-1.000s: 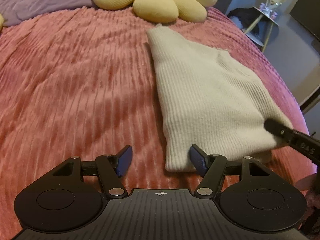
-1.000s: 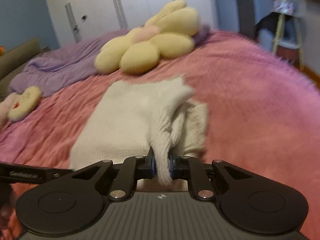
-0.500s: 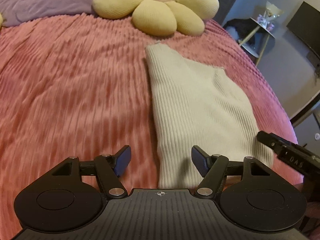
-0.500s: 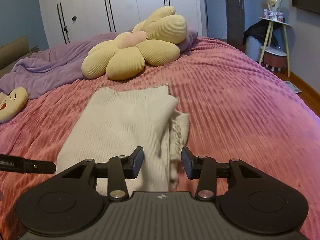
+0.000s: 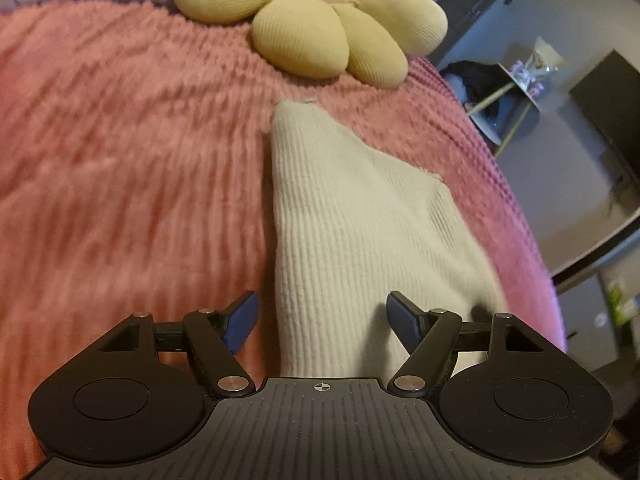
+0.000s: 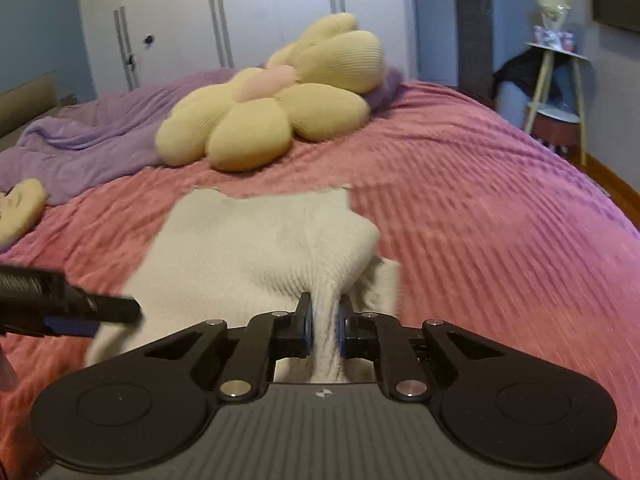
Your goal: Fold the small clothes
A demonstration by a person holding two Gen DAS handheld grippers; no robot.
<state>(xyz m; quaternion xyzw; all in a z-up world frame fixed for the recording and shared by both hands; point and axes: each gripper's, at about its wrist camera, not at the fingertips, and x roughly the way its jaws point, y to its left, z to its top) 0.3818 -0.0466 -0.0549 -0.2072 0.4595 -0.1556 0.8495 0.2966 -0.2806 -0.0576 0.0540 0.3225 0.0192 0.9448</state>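
A cream ribbed knit garment (image 5: pixel 360 220) lies folded on the pink bedspread (image 5: pixel 120 160). My left gripper (image 5: pixel 320 306) hovers over the garment's near hem. Its jaws are opening, and the knit lies between the blue pads without being pressed. In the right wrist view the same garment (image 6: pixel 256 248) spreads ahead. My right gripper (image 6: pixel 324 320) is closing, its pads pinching a raised fold near the garment's right edge. A finger of the left gripper (image 6: pixel 92 310) reaches in from the left over the near left corner.
A yellow flower pillow (image 6: pixel 272 120) and a purple blanket (image 6: pixel 80 140) lie at the far end of the bed. A small plush (image 6: pixel 20 208) sits at the left edge. A side table (image 6: pixel 556 92) stands beyond the bed's right side, with wardrobe doors behind.
My right gripper let go of the knit fold half a second ago and has shut on a fold again. My left gripper has slid across until the hem lies between its fingers.
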